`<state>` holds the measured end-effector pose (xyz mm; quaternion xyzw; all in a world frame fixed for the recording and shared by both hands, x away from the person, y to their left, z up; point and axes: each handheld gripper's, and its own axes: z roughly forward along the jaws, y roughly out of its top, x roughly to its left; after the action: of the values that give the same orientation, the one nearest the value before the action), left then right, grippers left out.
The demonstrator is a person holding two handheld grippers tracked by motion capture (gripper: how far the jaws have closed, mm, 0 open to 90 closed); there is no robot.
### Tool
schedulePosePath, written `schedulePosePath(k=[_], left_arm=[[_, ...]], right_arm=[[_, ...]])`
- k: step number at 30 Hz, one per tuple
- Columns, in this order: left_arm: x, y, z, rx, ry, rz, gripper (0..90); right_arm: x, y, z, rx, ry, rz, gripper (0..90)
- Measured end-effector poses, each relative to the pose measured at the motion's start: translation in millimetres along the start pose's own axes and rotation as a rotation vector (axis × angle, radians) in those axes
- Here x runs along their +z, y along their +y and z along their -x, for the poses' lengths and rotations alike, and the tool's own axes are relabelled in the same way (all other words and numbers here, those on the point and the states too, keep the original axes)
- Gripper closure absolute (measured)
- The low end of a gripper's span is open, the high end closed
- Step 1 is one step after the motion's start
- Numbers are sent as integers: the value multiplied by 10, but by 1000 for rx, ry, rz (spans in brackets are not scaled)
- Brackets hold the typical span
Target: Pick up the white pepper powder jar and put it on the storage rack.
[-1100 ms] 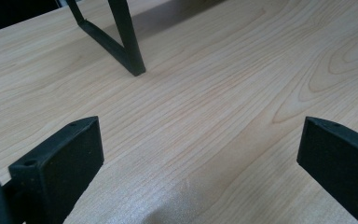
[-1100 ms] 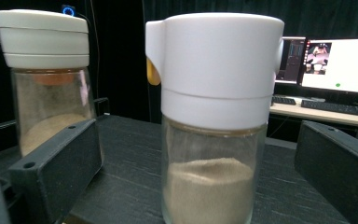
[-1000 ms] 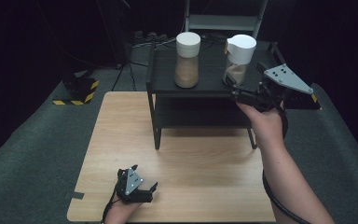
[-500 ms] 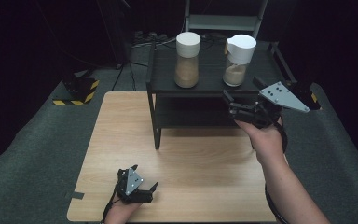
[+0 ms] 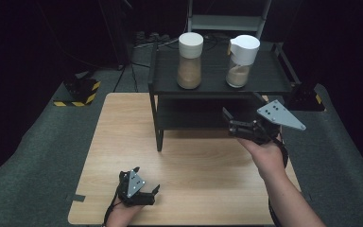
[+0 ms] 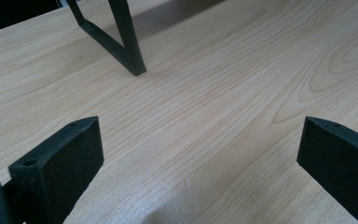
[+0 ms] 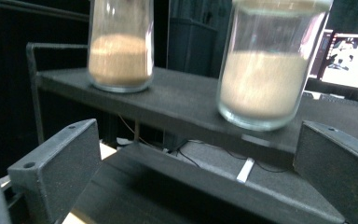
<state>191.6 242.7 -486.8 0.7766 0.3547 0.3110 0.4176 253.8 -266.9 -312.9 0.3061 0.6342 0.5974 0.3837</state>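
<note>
Dark surroundings are framing a light wooden surface [image 5: 123,142], with a black two-tier shelf [image 5: 264,85] standing at its far side. Two glass jars are sitting on the top tier, both part-filled with brown powder: the left jar [image 5: 190,60] at upper centre of the high view and the right jar [image 5: 242,60] just beside it, apart, neither one touched.

Compared with a second ago, the right hand-held gripper [image 5: 230,124] is now hanging lower and nearer the person, in front of the lower tier rather than up at the right jar; its jaws are spread and holding nothing. Judgement: the jar is standing released on the shelf, so this placement looks finished.

Near the bottom edge of the high view, the left hand-held gripper [image 5: 144,193] is resting low over the surface, jaws likewise spread and empty.

Count: two jars, two white lids, one shelf, two grippers.
</note>
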Motion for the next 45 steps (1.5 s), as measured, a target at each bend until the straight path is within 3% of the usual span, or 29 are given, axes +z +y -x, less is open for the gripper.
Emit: schedulePosePath(k=[30, 45], left_arm=[[5, 9, 16, 10, 4, -5, 7], [-6, -5, 56, 29, 14, 4, 7]], right_arm=[[-182, -730, -78, -15, 50, -146, 0], [-243, -1267, -106, -24, 67, -240, 0]])
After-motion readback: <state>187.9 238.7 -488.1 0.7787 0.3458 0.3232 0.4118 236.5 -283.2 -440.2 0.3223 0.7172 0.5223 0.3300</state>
